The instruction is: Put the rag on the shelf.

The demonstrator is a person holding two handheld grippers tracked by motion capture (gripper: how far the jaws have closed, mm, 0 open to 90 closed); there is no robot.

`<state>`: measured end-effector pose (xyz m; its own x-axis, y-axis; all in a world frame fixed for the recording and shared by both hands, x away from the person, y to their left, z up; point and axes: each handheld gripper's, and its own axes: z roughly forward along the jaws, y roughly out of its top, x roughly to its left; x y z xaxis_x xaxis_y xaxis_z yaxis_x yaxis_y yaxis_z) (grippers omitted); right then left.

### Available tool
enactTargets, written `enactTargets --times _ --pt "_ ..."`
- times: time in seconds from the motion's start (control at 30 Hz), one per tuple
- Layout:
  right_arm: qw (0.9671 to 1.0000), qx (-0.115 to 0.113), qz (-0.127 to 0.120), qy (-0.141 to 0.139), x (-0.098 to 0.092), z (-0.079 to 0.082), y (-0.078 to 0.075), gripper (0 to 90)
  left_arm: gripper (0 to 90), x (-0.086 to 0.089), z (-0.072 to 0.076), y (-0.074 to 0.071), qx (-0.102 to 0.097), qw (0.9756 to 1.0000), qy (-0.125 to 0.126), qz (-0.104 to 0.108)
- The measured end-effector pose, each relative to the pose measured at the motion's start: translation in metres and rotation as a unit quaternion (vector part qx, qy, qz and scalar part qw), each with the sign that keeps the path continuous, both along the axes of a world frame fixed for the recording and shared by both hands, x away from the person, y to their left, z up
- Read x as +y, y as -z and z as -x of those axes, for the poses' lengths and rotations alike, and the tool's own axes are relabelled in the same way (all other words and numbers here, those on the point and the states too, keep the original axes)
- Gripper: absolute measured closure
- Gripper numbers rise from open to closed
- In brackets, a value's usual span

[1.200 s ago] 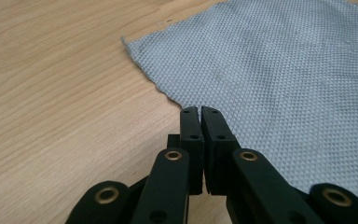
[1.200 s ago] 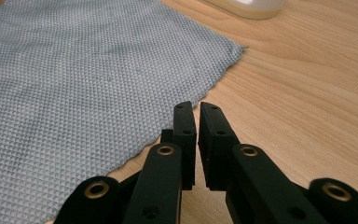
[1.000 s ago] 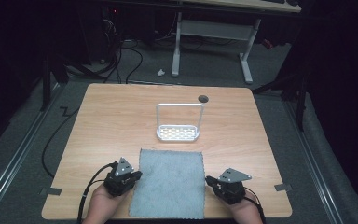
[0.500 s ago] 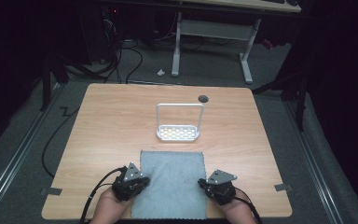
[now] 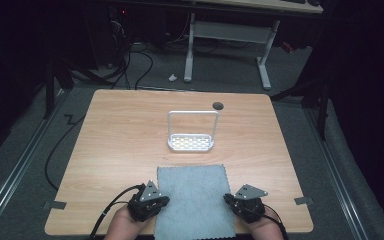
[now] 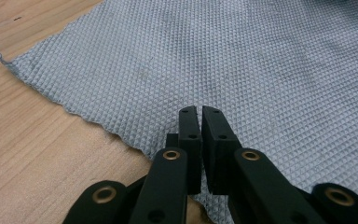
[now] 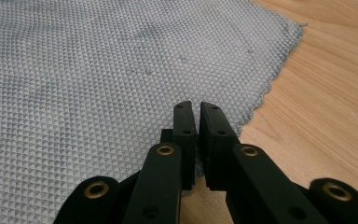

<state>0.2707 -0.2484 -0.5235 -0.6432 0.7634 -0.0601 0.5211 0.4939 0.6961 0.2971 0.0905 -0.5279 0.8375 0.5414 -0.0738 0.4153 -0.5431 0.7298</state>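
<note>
High view: grey cloth (image 5: 195, 200) flat between left gripper (image 5: 152, 202) and right gripper (image 5: 240, 205), both nearly closed at its edges.

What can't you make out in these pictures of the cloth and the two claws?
- Whether either claw pinches the grey cloth: in the left gripper view the left claw has its jaws nearly together over the cloth edge, the contact hidden beneath them; likewise the right claw in the right gripper view.
- The cloth's near edge: cut off by the bottom of the high view.
- The white rack in the high view: overexposed base, too small for detail.
</note>
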Motion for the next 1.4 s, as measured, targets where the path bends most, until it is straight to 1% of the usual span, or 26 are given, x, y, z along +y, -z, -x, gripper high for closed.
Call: enactTargets --times 0.1,0.13,0.17,0.2,0.23,0.27,0.3,0.33,0.37,0.4,0.47,0.5,0.53,0.57,0.6,0.63,0.73,0.83,1.0,1.03,1.07,1.1,1.17,1.23,1.37,1.4 --pt "1.0 0.001 -0.002 -0.003 0.0 0.0 0.0 85.7 84.8 0.001 0.002 0.001 -0.006 1.0 0.003 0.004" --pt "0.9998 -0.01 -0.016 -0.004 -0.002 0.0 -0.003 84.4 81.4 0.001 0.002 0.001 -0.008 1.0 -0.001 0.005" --pt "0.9998 -0.01 -0.016 -0.004 -0.002 0.0 -0.003 84.4 81.4 0.002 0.002 0.001 -0.01 0.9999 -0.003 0.005" --pt "0.9993 -0.02 -0.032 0.004 -0.004 0.0 -0.006 83.0 80.6 0.005 0.001 0.001 -0.017 0.9997 -0.015 0.007" --pt "0.9993 -0.02 -0.032 0.004 -0.004 0.0 -0.006 83.0 80.6 0.005 0.001 0.001 -0.017 0.9997 -0.015 0.007" --pt "0.9991 -0.02 -0.036 0.008 -0.005 -0.001 -0.007 81.7 80.6 0.009 0.0 0.002 -0.02 0.9995 -0.023 0.01" --pt "0.999 -0.023 -0.036 0.014 -0.006 -0.003 -0.006 78.5 80.3 0.011 -0.001 0.002 -0.02 0.9993 -0.03 0.013" --pt "0.999 -0.023 -0.036 0.014 -0.006 -0.003 -0.006 78.5 80.3 0.013 -0.002 0.002 -0.018 0.999 -0.036 0.018" --pt "0.9989 -0.02 -0.038 0.017 -0.006 -0.003 -0.006 77.7 79.4 0.017 -0.004 0.001 -0.019 0.9986 -0.044 0.022" --pt "0.9988 -0.017 -0.04 0.02 -0.007 -0.005 -0.004 76.4 76.3 0.018 -0.005 0.001 -0.02 0.9982 -0.051 0.024" --pt "0.9987 -0.021 -0.041 0.022 -0.007 -0.006 -0.005 74.7 73.3 0.022 -0.008 0.0 -0.016 0.9969 -0.068 0.034" --pt "0.9987 -0.021 -0.041 0.022 -0.007 -0.006 -0.005 74.7 73.3 0.023 -0.011 0.0 -0.015 0.9962 -0.077 0.036" --pt "0.9982 -0.027 -0.048 0.025 -0.008 -0.007 -0.006 69.7 71.0 0.024 -0.013 0.0 -0.014 0.9955 -0.086 0.038" --pt "0.9982 -0.027 -0.048 0.025 -0.008 -0.007 -0.006 69.7 71.0 0.025 -0.016 -0.001 -0.011 0.9949 -0.093 0.037" --pt "0.9975 -0.03 -0.057 0.03 -0.009 -0.007 -0.007 69.0 68.7 0.025 -0.02 -0.002 -0.005 0.9942 -0.101 0.036" --pt "0.9975 -0.03 -0.057 0.03 -0.009 -0.007 -0.007 69.0 68.7 0.024 -0.022 -0.003 -0.006 0.9939 -0.105 0.035" --pt "0.9972 -0.039 -0.057 0.027 -0.011 -0.006 -0.007 68.7 64.0 0.021 -0.031 -0.007 -0.022 0.992 -0.123 0.019" --pt "0.997 -0.041 -0.059 0.027 -0.011 -0.007 -0.007 68.8 63.0 0.018 -0.045 -0.008 -0.023 0.9898 -0.14 0.009" --pt "0.997 -0.041 -0.062 0.022 -0.012 -0.007 -0.008 65.9 61.7 0.011 -0.063 -0.007 -0.023 0.9869 -0.16 0.004" --pt "0.997 -0.041 -0.062 0.022 -0.012 -0.007 -0.008 65.9 61.7 0.011 -0.065 -0.007 -0.023 0.9864 -0.162 0.009" --pt "0.997 -0.041 -0.062 0.022 -0.012 -0.007 -0.008 65.6 61.7 0.011 -0.07 -0.006 -0.018 0.9856 -0.167 0.021" --pt "0.997 -0.038 -0.063 0.023 -0.011 -0.007 -0.008 64.8 61.9 0.011 -0.072 -0.005 -0.012 0.985 -0.17 0.026" --pt "0.9971 -0.038 -0.063 0.023 -0.011 -0.008 -0.007 64.0 62.6 0.011 -0.077 -0.002 -0.008 0.9837 -0.179 0.018" --pt "0.9971 -0.037 -0.063 0.023 -0.011 -0.008 -0.007 63.7 62.7 0.009 -0.082 0.002 -0.004 0.9834 -0.182 0.005" --pt "0.9967 -0.041 -0.065 0.026 -0.011 -0.008 -0.007 63.5 64.5 0.005 -0.086 0.002 -0.006 0.9831 -0.183 0.011" --pt "0.9967 -0.042 -0.065 0.026 -0.011 -0.008 -0.007 62.9 66.0 0.003 -0.085 0.003 -0.007 0.9834 -0.181 0.011"
